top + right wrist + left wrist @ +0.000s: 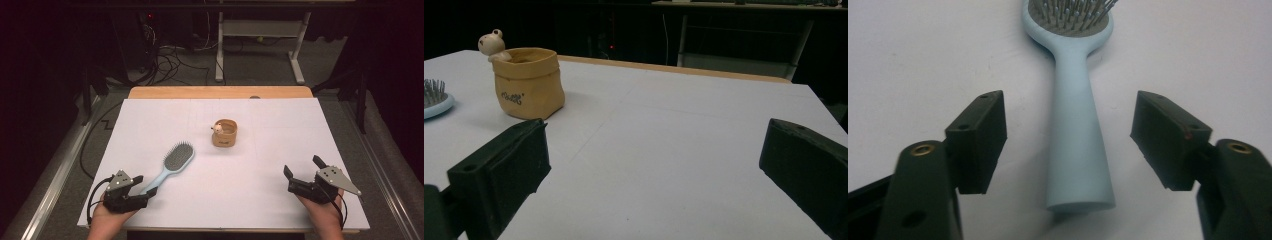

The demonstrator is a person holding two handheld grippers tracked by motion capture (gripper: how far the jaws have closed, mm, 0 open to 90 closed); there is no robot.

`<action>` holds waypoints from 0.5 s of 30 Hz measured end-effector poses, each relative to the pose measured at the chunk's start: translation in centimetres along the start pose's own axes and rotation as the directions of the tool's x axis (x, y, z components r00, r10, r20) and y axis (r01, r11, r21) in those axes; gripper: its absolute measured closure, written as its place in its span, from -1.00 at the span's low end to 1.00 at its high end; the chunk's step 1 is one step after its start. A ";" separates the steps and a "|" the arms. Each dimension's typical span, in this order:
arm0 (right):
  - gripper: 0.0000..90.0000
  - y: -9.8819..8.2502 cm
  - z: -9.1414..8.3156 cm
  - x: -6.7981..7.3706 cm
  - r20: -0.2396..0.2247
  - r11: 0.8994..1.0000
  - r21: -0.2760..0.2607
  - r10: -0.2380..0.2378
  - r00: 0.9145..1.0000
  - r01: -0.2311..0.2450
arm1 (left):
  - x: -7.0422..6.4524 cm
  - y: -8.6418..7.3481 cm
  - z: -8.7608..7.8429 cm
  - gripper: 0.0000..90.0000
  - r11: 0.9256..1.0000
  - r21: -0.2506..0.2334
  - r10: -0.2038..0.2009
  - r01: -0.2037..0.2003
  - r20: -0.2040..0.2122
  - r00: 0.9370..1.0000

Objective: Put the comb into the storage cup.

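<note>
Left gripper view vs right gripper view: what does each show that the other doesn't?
Left gripper view: the light blue plastic hairbrush's handle, lying between the left gripper's open jaws, untouched. Right gripper view: the tan bag-shaped pot with a small cream animal figure at its rim, beyond the open right gripper. Both: the brush head and the white table sheet.

A white-topped table (pixel 280 150) carries a pale blue hairbrush (pixel 170 167) (bristles up) and a tan pot (pixel 225 133)
</note>
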State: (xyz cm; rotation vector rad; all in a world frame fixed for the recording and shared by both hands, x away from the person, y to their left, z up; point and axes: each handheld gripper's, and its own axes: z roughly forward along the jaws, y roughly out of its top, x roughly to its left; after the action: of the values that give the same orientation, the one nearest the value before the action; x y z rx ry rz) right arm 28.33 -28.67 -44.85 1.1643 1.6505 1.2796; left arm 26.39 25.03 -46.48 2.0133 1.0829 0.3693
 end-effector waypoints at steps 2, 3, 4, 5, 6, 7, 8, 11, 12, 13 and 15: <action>-0.99 0.0 0.0 0.0 0.001 1.000 -0.001 0.000 1.000 0.000 | 0.0 0.1 0.0 -0.41 1.000 -0.005 -0.003 0.003 -0.004 1.000; -0.99 0.0 0.0 0.0 0.002 1.000 -0.002 0.002 1.000 -0.002 | 0.0 0.1 0.0 -0.44 1.000 -0.005 -0.003 0.003 -0.004 1.000; -0.99 0.0 -0.1 0.0 0.003 1.000 -0.003 0.002 1.000 -0.002 | 0.0 0.2 -0.1 -0.45 1.000 -0.005 -0.002 0.001 -0.018 1.000; -0.99 0.0 -0.1 0.0 0.004 1.000 -0.003 0.002 1.000 -0.002 | 0.0 0.3 -0.1 -0.47 1.000 -0.006 -0.001 0.000 -0.021 1.000; -0.99 0.0 0.0 0.0 0.005 1.000 -0.003 0.002 1.000 -0.002 | -0.1 0.4 0.0 -0.54 1.000 -0.006 -0.001 0.001 -0.020 1.000; -0.99 0.0 0.0 0.0 0.005 1.000 -0.003 0.002 1.000 -0.002 | -0.1 0.4 0.0 -0.61 1.000 -0.006 -0.001 0.001 -0.020 1.000; -0.99 0.0 0.0 -0.1 0.006 1.000 -0.002 0.001 1.000 -0.001 | -0.1 0.5 0.1 -0.61 1.000 -0.005 0.003 -0.003 -0.016 1.000; -0.99 0.1 0.0 -0.1 0.000 1.000 -0.001 0.002 1.000 -0.002 | -0.5 1.0 0.4 -0.71 0.999 -0.004 0.033 -0.033 -0.027 0.999; -0.99 0.1 0.0 -0.1 0.000 1.000 -0.002 0.002 1.000 -0.002 | -0.6 1.2 0.6 -0.76 0.999 -0.006 0.040 -0.040 -0.028 0.999; -0.99 0.1 0.0 -0.1 0.000 1.000 -0.002 0.002 1.000 -0.002 | -0.6 1.2 0.6 -0.81 0.999 -0.006 0.040 -0.040 -0.028 0.999; -0.99 0.1 -0.1 -0.2 0.001 1.000 -0.006 0.003 1.000 -0.003 | -0.7 1.5 0.8 -0.91 0.999 -0.003 0.038 -0.038 -0.030 0.999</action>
State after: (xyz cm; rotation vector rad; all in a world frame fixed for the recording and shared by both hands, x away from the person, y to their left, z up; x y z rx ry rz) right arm 28.29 -28.90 -44.75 1.1645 1.6436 1.2845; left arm 27.22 23.60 -45.77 2.0339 1.0630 0.4224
